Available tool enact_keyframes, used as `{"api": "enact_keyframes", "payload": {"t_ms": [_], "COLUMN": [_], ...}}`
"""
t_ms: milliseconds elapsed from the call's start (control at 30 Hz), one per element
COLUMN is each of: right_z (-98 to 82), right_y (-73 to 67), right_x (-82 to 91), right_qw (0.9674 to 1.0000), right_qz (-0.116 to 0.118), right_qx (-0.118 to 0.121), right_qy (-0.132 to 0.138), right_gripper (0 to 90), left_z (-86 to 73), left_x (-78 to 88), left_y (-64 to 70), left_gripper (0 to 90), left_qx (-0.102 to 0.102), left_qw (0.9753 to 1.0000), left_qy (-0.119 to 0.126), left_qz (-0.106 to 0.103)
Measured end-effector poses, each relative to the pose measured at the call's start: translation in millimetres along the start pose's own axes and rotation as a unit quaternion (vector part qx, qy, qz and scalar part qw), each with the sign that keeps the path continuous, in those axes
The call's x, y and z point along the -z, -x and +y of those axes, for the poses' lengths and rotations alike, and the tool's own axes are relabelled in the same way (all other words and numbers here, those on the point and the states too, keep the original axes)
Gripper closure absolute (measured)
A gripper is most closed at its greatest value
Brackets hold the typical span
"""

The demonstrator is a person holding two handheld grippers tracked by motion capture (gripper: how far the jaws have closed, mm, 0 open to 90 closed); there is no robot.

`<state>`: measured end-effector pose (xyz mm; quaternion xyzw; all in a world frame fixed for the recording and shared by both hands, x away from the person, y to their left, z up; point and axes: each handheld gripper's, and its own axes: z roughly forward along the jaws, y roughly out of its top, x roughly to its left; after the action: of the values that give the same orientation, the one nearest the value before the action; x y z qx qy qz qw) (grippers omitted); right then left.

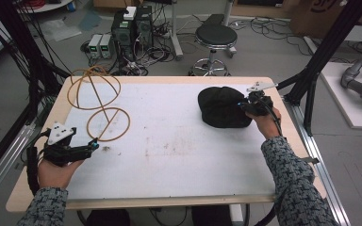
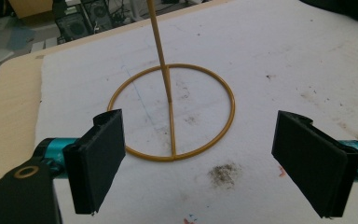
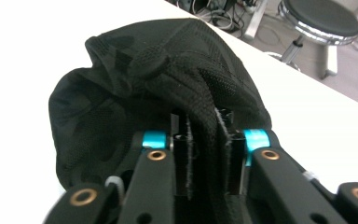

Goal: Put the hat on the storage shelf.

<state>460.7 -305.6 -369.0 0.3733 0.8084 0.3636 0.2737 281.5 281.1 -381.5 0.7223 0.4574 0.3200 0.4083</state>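
Grasp step: your right claw (image 3: pixel 205 154) is clamped on the black cap (image 1: pixel 221 107); left claw (image 2: pixel 200 163) gapes apart. Next, lift it toward the wire stand (image 1: pixel 101 101).

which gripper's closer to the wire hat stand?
Left. The left gripper sits open just short of the wire hat stand base ring; the right gripper is across the table, shut on the black cap.
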Motion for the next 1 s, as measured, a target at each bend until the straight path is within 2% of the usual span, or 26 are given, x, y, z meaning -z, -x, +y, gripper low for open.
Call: {"api": "enact_keyframes", "payload": {"t_ms": [133, 400, 567, 600, 667, 767, 800, 833, 933, 967, 1000], "right_z": [4.4, 21.3, 37.1, 46.6, 51.7, 67.8, 79.9, 79.9, 98.7, 111.9, 111.9], "right_y": [-4.7, -16.2, -24.1, -27.4, -28.9, -33.2, -36.8, -36.8, -46.9, -54.3, -54.3], "right_x": [3.6, 7.5, 5.5, 5.3, 5.2, 3.3, 1.5, 1.5, -2.2, -6.0, -6.0], "right_qw": [0.9998, 0.9985, 0.9984, 0.9979, 0.998, 0.9968, 0.9962, 0.9962, 0.9952, 0.9945, 0.9945], "right_qz": [-0.006, -0.009, 0.001, 0.005, 0.011, 0.021, 0.028, 0.028, 0.039, 0.044, 0.044], "right_qx": [0.006, -0.001, 0.002, 0.01, 0.003, 0.004, 0.004, 0.004, 0.005, 0.006, 0.006], "right_qy": [0.015, 0.053, 0.056, 0.064, 0.062, 0.077, 0.082, 0.082, 0.09, 0.095, 0.095], "right_gripper": [83.6, 87.0, 87.8, 88.0, 88.0, 88.1, 88.1, 88.1, 88.1, 88.1, 88.1], "left_z": [-0.9, -2.8, -3.8, -3.8, -3.4, -2.2, -2.0, -1.7, -0.8, -0.7, -0.6], "left_x": [4.1, 10.5, 15.4, 16.3, 17.9, 20.2, 20.9, 21.7, 24.0, 24.5, 25.0], "left_y": [-1.2, -2.4, -3.5, -3.8, -4.4, -4.4, -4.2, -3.8, -3.4, -3.2, -3.3], "left_gripper": [17.6, 17.7, 17.7, 17.7, 17.7, 17.7, 17.7, 17.7, 17.7, 17.8, 17.8], "left_qx": [0.002, 0.003, 0.005, 0.005, 0.004, 0.001, 0.0, -0.003, -0.006, -0.005, -0.006], "left_qw": [1.0, 1.0, 0.9999, 0.9999, 0.9999, 0.9999, 0.9999, 0.9999, 0.9998, 0.9998, 0.9998], "left_qy": [0.003, 0.006, 0.01, 0.01, 0.01, 0.012, 0.014, 0.015, 0.017, 0.019, 0.019], "left_qz": [0.003, 0.004, 0.005, 0.005, 0.005, 0.004, 0.003, 0.003, 0.003, 0.003, 0.001]}}
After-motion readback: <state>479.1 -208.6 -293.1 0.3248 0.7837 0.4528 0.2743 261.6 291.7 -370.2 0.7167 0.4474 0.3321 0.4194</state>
